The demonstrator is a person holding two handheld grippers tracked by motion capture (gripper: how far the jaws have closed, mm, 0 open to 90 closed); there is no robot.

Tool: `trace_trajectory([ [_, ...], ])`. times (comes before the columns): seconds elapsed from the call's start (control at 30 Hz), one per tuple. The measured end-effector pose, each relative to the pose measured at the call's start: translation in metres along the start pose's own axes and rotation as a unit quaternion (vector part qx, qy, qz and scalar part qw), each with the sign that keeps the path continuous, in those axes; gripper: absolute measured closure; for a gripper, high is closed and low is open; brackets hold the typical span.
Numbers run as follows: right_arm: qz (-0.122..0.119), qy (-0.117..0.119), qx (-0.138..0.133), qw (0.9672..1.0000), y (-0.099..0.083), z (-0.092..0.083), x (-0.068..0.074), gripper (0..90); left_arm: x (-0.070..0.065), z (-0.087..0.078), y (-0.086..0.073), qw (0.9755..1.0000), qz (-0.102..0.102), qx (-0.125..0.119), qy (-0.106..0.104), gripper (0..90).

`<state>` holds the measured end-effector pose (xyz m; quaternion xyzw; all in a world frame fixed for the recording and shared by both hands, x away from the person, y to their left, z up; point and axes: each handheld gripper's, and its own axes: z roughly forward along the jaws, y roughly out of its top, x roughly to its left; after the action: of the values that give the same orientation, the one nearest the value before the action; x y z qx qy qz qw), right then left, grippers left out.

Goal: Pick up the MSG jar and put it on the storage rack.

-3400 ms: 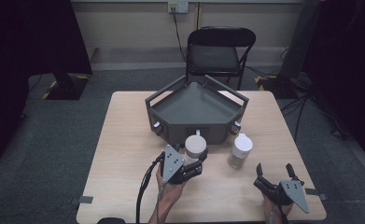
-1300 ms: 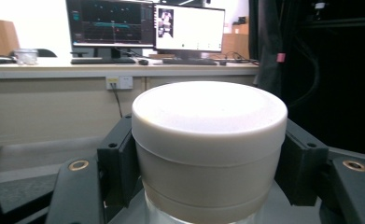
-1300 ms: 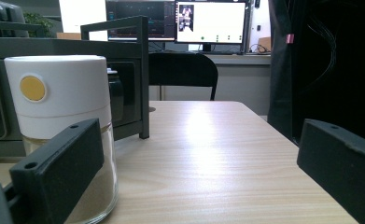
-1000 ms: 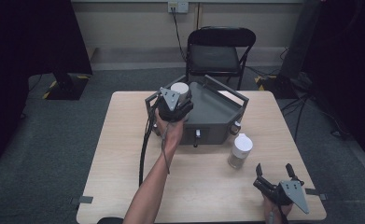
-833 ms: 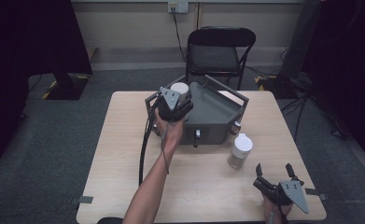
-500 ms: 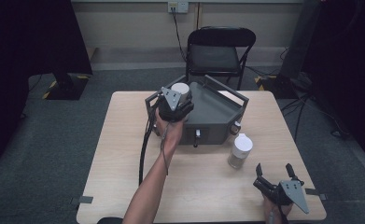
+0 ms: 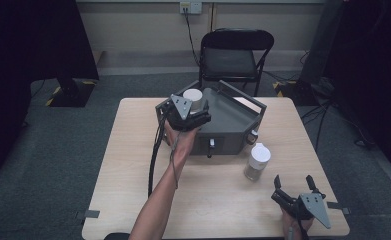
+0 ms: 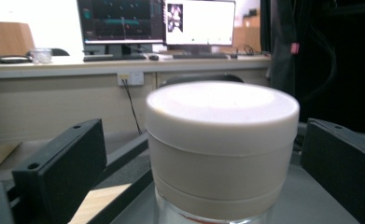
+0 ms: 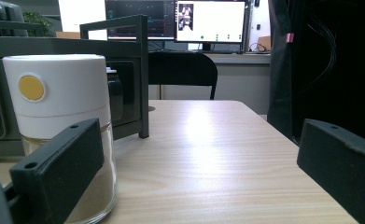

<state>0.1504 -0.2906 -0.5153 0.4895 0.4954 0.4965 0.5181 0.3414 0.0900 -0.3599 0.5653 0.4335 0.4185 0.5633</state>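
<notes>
First jar (image 7: 192,98) stands on the grey rack (image 7: 233,117); left gripper (image 7: 192,116) fingers have just been opening, released, jar between them; second jar (image 7: 257,161) waits on the bench (image 7: 133,165); right gripper (image 7: 293,186) fingers spread, empty.

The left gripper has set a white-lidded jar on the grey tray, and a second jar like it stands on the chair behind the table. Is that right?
Not quite. The second jar stands on the wooden table, in front of the grey tray, not on the chair; the high view shows it. The first jar is on the tray at the left gripper.
</notes>
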Motion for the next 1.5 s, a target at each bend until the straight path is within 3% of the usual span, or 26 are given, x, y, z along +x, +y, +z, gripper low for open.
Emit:
trace_trajectory([
  [0.47,0.001,0.0,0.0,1.0,0.0,0.0,0.0,0.0,0.0,-0.007,0.005,0.9999,-0.002,-0.009,0.01,0.0],
  [0.73,0.001,-0.001,0.0,1.0,0.0,0.0,0.0,0.0,0.0,-0.011,0.009,0.9999,-0.005,0.006,0.009,0.0],
  [0.8,0.001,-0.001,0.0,1.0,0.0,0.0,0.0,0.0,-0.003,-0.014,0.008,0.9999,-0.001,-0.003,0.011,0.0],
  [1.03,0.001,-0.001,0.0,1.0,0.0,0.0,0.0,0.0,-0.008,-0.03,0.009,0.9996,-0.015,-0.006,0.021,0.0],
  [1.1,0.002,-0.002,0.0,1.0,0.0,0.0,0.0,0.0,-0.011,-0.034,0.006,0.9996,-0.01,-0.005,0.028,0.0],
  [1.27,0.003,-0.001,0.0,1.0,0.0,0.0,0.0,0.0,-0.013,-0.048,-0.003,0.9993,-0.024,-0.01,0.026,0.0],
  [1.43,0.003,-0.002,0.0,1.0,0.0,0.0,0.0,0.0,-0.02,-0.063,-0.011,0.9994,-0.007,-0.021,0.026,0.0],
  [1.5,0.003,-0.002,0.0,1.0,0.0,0.0,0.0,0.0,-0.019,-0.068,-0.013,0.9997,-0.009,-0.017,0.017,0.0],
])
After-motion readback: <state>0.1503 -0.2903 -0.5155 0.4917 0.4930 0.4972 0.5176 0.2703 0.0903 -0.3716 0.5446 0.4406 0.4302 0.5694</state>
